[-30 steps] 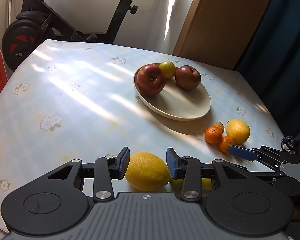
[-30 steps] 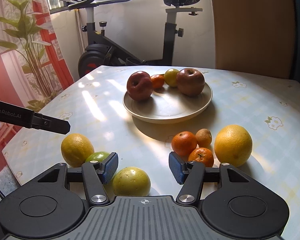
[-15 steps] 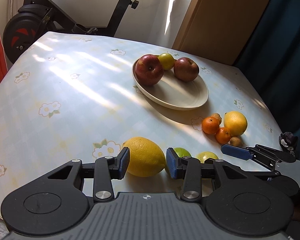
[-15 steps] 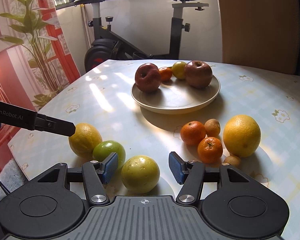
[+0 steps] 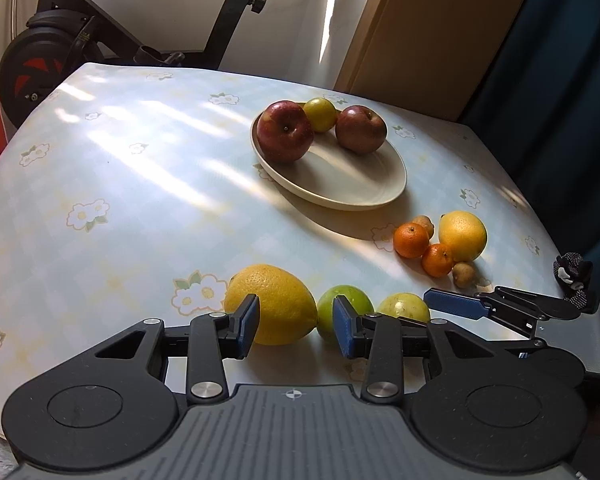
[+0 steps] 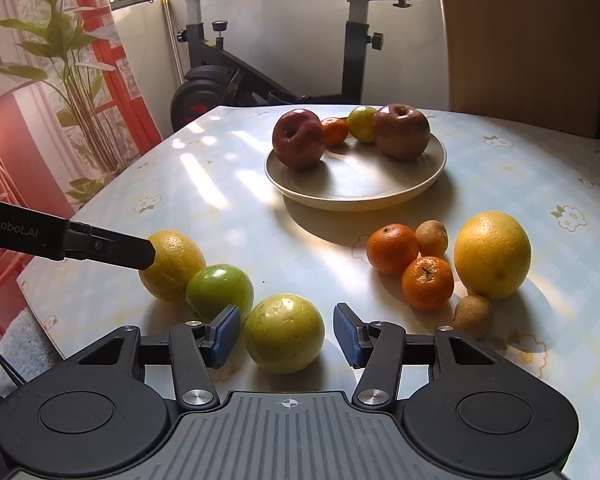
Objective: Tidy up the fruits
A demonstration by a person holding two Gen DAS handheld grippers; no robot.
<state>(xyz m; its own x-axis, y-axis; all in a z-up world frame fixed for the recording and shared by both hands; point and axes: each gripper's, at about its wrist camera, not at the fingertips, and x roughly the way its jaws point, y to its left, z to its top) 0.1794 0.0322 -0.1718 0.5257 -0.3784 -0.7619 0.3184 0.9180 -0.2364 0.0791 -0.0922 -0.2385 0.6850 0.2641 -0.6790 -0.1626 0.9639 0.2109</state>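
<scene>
Left wrist view: left gripper low over the near edge of the table, fingers part open, gap unchanged. The lemon sits in the gap but biased to the left pad, which overlaps its near side; contact can't be confirmed, right pad is clear of it and sits in front of the green fruit. Versus a second ago the lemon has slid from centred between the pads to further out and left; green fruit and a yellow-green fruit now show beside it. Plate with two apples is well beyond. Right wrist view: right gripper straddles the yellow-green fruit, which lies between the fingers, nearer the left pad, small gaps both sides, not gripped. Jaws have just been closing with that fruit between them. A second ago it sat lower, partly under the gripper body; now fully in the gap. Oranges and large yellow citrus are off to the right, apart from the fingers.
</scene>
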